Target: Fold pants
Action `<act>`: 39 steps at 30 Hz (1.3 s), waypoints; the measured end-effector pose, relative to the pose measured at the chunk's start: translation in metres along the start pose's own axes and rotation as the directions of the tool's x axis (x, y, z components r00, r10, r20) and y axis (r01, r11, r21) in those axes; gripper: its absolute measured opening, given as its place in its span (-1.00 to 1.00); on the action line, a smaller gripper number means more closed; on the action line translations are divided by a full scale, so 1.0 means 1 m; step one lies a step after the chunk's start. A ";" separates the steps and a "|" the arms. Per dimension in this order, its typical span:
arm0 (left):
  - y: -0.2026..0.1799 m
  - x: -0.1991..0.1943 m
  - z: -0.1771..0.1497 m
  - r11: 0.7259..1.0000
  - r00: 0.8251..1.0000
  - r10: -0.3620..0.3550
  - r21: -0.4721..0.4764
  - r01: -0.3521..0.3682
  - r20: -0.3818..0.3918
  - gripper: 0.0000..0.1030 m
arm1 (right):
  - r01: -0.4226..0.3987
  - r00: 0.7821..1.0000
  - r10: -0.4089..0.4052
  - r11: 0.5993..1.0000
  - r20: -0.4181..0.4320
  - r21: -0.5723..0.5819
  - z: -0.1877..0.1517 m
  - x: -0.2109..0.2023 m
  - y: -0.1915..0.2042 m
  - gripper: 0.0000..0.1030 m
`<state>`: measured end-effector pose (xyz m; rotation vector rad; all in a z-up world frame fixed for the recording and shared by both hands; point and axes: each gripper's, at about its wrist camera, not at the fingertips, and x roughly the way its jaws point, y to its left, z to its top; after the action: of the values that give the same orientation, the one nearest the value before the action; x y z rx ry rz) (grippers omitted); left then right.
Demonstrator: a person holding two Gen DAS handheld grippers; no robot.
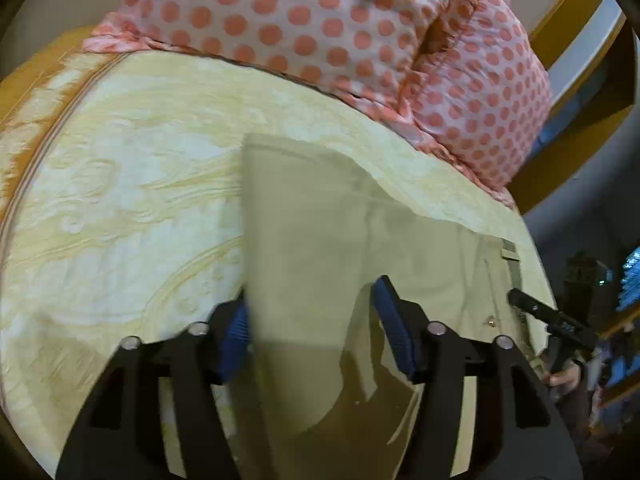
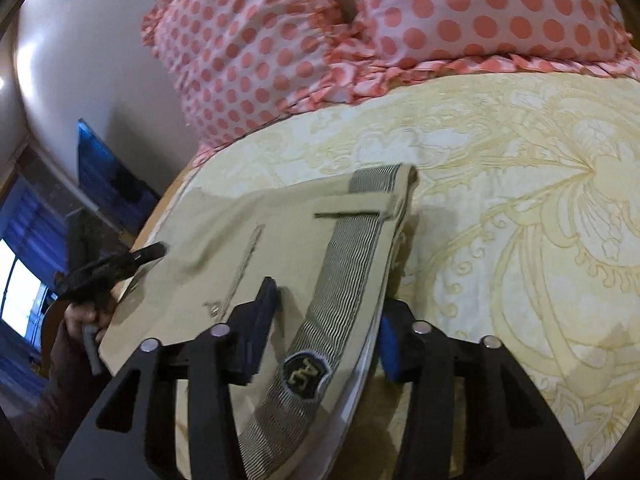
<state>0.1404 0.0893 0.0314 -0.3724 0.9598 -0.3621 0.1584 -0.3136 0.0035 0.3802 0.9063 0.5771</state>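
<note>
Khaki pants (image 1: 320, 232) lie folded on the cream patterned bedspread (image 1: 120, 184). My left gripper (image 1: 310, 316) is open, its blue pads on either side of a folded leg part of the pants. In the right wrist view the pants (image 2: 280, 232) show their striped inner waistband (image 2: 344, 264) with a round label (image 2: 306, 372). My right gripper (image 2: 326, 320) is open, its pads straddling the waistband edge. The right gripper also shows in the left wrist view (image 1: 548, 320), and the left gripper in the right wrist view (image 2: 116, 268).
A pink pillow with coral dots (image 1: 320, 28) lies at the head of the bed, also in the right wrist view (image 2: 360, 28). The bed edge (image 1: 548, 280) runs close to the pants. A wall (image 2: 80, 60) and a blue window area (image 2: 24, 240) lie beyond.
</note>
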 end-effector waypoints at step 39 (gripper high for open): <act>-0.050 0.018 0.092 0.996 0.990 -0.021 0.085 0.009 0.139 0.04 | -0.082 0.994 0.082 0.997 0.066 -0.007 0.102 0.034 -0.024 0.28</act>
<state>0.2206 0.0508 0.0896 -0.3241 0.8029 -0.3842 0.2660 -0.3189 0.0273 0.4322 0.8286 0.6379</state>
